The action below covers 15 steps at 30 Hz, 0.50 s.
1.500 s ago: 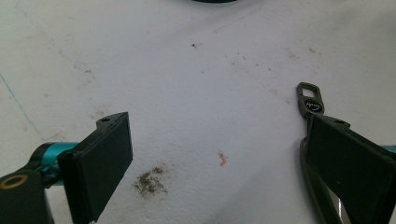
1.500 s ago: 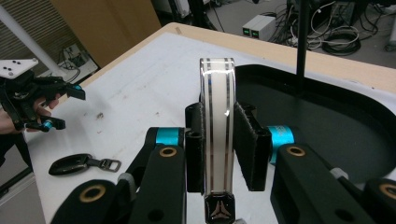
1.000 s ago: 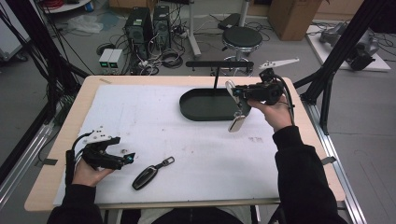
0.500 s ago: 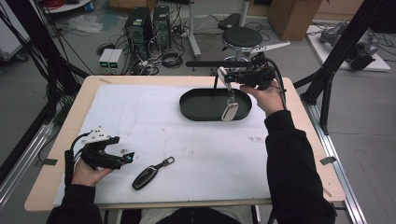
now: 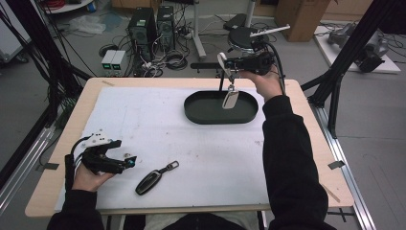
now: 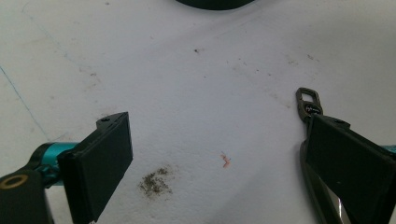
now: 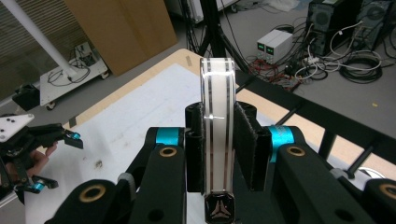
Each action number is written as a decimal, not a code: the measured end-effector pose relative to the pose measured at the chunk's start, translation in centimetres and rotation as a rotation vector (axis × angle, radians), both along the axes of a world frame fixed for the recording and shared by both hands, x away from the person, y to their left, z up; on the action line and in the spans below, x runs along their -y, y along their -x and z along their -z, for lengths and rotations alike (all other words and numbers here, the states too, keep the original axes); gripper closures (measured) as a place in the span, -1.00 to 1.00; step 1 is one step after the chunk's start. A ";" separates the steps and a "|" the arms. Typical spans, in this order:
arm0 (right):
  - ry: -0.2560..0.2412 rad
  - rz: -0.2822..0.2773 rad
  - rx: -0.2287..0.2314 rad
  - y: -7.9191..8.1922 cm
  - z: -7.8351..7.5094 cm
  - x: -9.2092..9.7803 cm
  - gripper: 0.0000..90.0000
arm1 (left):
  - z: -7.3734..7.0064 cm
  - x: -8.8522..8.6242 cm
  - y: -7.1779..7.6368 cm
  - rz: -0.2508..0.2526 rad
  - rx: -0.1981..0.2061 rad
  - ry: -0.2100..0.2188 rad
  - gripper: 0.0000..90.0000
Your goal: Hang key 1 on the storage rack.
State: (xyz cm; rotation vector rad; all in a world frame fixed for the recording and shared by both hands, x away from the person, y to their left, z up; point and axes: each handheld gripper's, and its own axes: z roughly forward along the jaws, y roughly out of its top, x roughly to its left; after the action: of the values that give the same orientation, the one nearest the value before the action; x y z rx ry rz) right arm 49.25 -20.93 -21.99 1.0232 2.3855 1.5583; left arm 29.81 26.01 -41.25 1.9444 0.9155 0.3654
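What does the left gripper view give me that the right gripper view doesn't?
Left gripper view: the black key fob, its clip ring beside one jaw of the open left tongs, and the dark tray's edge at the top. Right gripper view: the white key fob clamped upright in the right tongs, plus a cardboard box and cables on the floor beyond the table. Both: the white table sheet.
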 end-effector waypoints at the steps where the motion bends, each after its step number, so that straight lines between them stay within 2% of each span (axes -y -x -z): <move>1: 0.002 0.001 -0.005 -0.2 0.0 -0.2 0.67 | 0.1 0.0 0.0 0.000 -0.003 0.004 -0.82; 7: 0.037 -0.005 -0.003 -1.3 -0.4 -1.5 0.67 | 0.2 0.2 -0.3 0.010 -0.007 -0.002 -0.82; 10: 0.047 0.022 0.013 -1.8 -1.0 -2.2 0.67 | 0.2 0.1 -0.3 0.006 -0.008 0.007 -0.82; 12: 0.017 0.049 0.025 -2.2 -1.5 -2.2 0.67 | 0.3 0.0 -0.3 0.006 -0.012 0.008 -0.82; 15: 0.011 0.063 0.032 -2.6 -2.2 -2.6 0.67 | 0.3 0.1 -0.3 0.010 -0.010 0.007 -0.82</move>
State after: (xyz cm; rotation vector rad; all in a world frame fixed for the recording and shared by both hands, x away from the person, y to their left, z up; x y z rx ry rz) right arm 51.88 -18.38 -19.82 1.0525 2.3154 1.5271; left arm 30.10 25.95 -41.55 1.9456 0.9121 0.3462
